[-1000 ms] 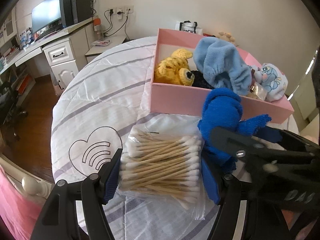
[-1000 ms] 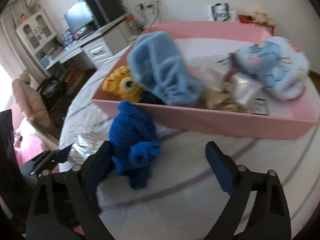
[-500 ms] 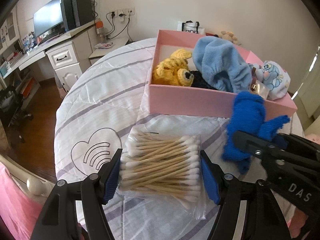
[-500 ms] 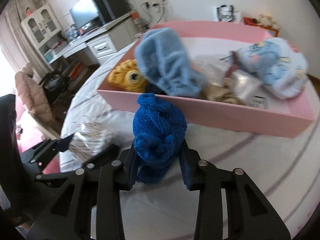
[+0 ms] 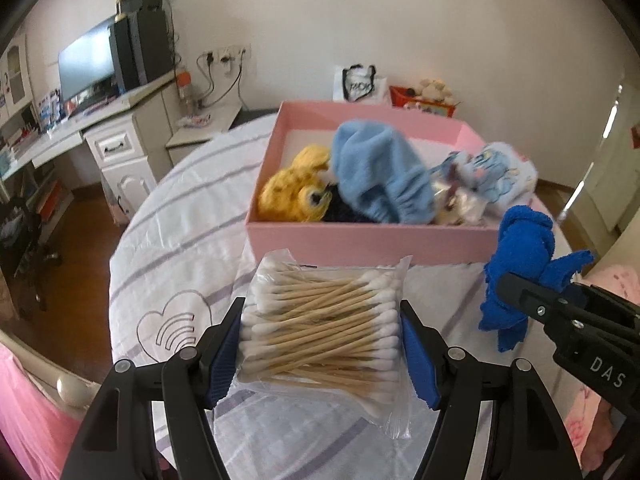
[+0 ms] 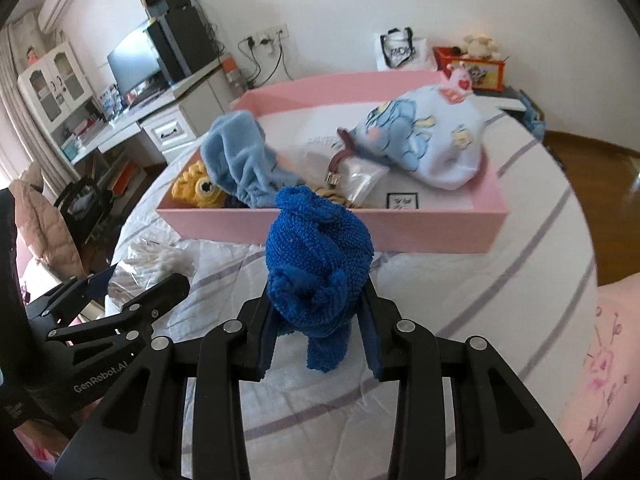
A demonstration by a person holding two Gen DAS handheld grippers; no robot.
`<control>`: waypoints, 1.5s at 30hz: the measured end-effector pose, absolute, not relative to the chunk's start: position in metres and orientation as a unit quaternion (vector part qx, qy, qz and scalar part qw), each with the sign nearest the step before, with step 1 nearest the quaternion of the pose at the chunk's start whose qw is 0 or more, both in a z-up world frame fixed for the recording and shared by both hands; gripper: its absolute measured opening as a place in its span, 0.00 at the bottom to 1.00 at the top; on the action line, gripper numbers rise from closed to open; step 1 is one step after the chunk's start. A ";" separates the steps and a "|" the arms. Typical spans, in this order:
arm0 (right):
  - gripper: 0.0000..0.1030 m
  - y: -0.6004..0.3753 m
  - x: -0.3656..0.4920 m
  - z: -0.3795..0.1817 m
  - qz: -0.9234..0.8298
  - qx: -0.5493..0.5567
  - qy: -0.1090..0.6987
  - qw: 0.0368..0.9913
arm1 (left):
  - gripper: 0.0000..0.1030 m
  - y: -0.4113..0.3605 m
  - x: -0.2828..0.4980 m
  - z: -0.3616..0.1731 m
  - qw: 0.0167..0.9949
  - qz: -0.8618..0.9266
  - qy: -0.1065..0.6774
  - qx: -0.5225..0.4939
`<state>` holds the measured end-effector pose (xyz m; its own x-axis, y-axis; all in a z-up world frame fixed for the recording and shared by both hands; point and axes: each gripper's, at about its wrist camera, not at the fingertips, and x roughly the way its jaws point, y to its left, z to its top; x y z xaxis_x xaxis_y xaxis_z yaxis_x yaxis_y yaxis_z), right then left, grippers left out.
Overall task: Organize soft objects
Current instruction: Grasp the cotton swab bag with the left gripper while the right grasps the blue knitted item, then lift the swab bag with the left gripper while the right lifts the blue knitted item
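Observation:
My right gripper (image 6: 318,334) is shut on a dark blue towel (image 6: 318,258) and holds it above the bed, just in front of the pink box (image 6: 400,232); the towel also shows in the left wrist view (image 5: 520,256). The pink box (image 5: 360,238) holds a yellow crochet toy (image 5: 292,196), a light blue fleece item (image 5: 376,176) and a pale blue printed cloth (image 5: 496,172). My left gripper (image 5: 320,344) is closed on a clear bag of cotton swabs (image 5: 324,320), with its pads pressing both sides.
The bed has a white quilt with purple stripes (image 5: 192,216). A white desk with a monitor (image 5: 84,68) stands at the far left. A bag and a red box (image 6: 472,66) stand behind the pink box. Wooden floor lies on both sides.
My right gripper closed on the blue towel and lifted it up towards the pink box. My left gripper rose with the swab bag between its pads.

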<state>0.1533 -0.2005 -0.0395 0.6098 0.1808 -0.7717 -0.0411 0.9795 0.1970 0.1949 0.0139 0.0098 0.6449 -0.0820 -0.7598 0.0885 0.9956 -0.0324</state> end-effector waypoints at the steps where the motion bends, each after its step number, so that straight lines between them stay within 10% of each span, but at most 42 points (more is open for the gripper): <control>1: 0.32 -0.202 0.152 -0.037 0.062 0.081 0.433 0.896 | 0.65 0.011 0.192 0.014 0.910 -0.048 0.412 0.006; 45: 0.34 -0.175 0.021 0.109 0.068 0.013 0.210 0.975 | 0.65 0.023 -0.036 0.099 0.984 -0.047 0.172 0.012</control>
<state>0.0211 -0.1748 0.1087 0.9025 0.1387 -0.4077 -0.1279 0.9903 0.0538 -0.0360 0.0234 0.0995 0.9366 -0.0882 -0.3391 0.0963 0.9953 0.0071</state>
